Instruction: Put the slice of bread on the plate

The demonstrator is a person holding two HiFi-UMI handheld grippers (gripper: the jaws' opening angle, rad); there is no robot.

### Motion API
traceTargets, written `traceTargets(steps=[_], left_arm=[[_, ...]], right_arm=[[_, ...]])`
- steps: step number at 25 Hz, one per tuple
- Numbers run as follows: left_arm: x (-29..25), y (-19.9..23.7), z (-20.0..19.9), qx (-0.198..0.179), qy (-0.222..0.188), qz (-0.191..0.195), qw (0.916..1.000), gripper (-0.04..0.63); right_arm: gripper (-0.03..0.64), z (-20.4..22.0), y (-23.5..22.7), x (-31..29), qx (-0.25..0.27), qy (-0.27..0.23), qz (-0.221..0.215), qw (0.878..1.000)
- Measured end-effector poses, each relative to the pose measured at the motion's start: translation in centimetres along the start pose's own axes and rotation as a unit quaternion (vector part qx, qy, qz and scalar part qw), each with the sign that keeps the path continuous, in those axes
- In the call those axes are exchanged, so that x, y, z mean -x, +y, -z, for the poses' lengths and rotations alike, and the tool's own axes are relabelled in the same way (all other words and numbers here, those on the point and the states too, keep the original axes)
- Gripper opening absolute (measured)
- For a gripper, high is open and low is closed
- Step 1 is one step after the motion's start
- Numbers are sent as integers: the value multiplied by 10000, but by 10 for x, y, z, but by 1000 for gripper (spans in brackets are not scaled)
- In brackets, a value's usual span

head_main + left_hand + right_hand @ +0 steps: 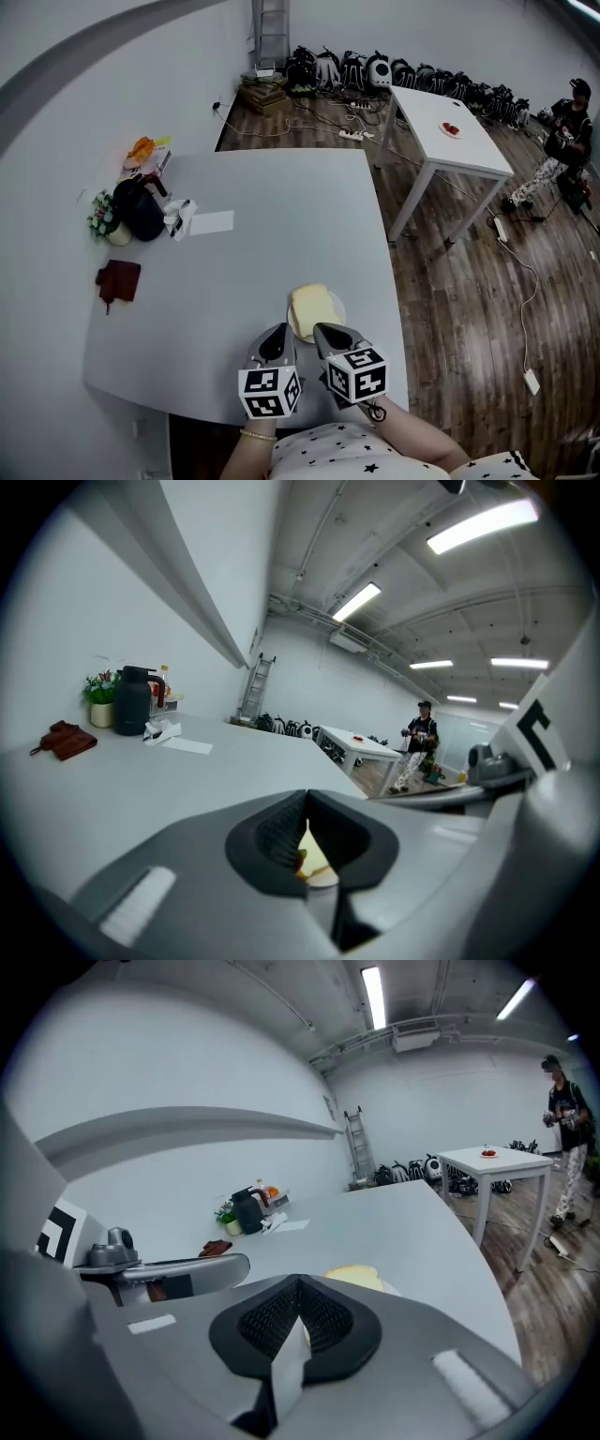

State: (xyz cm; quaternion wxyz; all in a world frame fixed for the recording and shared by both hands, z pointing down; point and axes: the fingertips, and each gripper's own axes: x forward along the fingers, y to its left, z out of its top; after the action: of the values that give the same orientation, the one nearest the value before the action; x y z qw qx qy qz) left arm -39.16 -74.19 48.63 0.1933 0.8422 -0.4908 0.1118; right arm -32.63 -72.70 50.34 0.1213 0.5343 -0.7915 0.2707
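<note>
A pale yellow slice of bread [307, 310] lies on a small white plate [337, 305] near the front right of the grey table [281, 244]. My left gripper [275, 339] sits just short of the plate's left side, jaws shut and empty. My right gripper [330, 336] hovers beside it at the plate's near edge, also shut with nothing held. In the right gripper view the bread [352, 1277] shows just beyond the shut right gripper [300, 1290]. In the left gripper view a sliver of bread [311, 850] shows past the closed left gripper [307, 803].
A black kettle [141, 211], a small flower pot [103, 220], a sheet of paper [211, 222] and a dark red cloth [117, 279] lie at the table's left. A white table [441, 127], floor cables and a person [567, 122] are to the right.
</note>
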Motion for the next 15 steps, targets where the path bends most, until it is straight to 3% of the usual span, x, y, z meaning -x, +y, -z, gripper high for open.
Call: traceTargets(steps=[15], left_arm=[[20, -11, -10, -127, -141, -105, 9998, 8]], right_arm=[[-2, -9, 17, 21, 303, -281, -18, 9991]])
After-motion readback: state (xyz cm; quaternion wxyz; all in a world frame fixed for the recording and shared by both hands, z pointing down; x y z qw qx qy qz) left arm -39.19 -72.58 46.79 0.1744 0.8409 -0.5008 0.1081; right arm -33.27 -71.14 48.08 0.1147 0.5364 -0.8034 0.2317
